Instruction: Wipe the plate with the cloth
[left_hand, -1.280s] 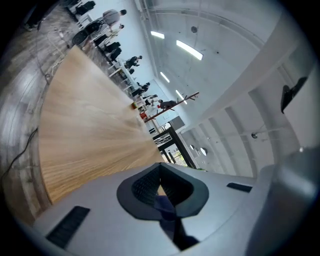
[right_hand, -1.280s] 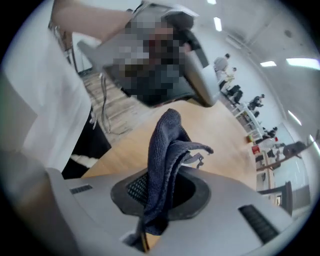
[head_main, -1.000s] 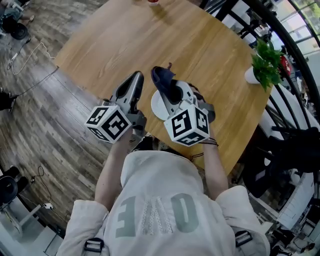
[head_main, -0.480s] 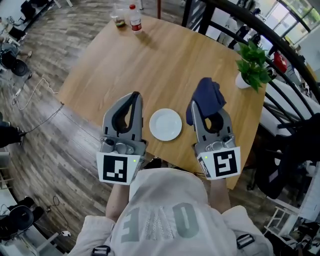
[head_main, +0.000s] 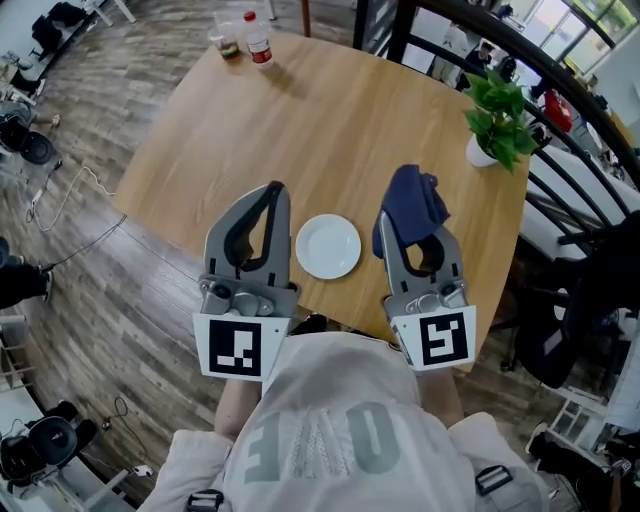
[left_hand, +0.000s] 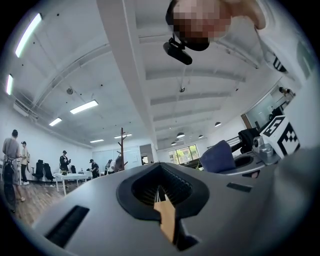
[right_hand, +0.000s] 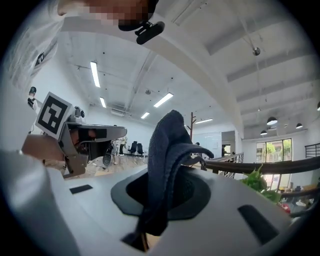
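My left gripper (head_main: 272, 192) is closed tight, nothing in it. My right gripper (head_main: 398, 216) is clamped on the dark blue cloth (head_main: 412, 200), which bunches over its tip. The white plate (head_main: 328, 246) sits on the wooden table (head_main: 300, 110) by the near edge, between the two grippers.

Plate (head_main: 328, 246) sits in the gap between my left gripper (head_main: 272, 192) and right gripper (head_main: 400, 212), with nothing over it. The table (head_main: 330, 120) beyond is bare wood and open. Obstacles: potted plant (head_main: 495, 115) at the right edge, bottle (head_main: 258, 38) and cup (head_main: 228, 40) at the far corner, railing (head_main: 560, 225) beside the table.
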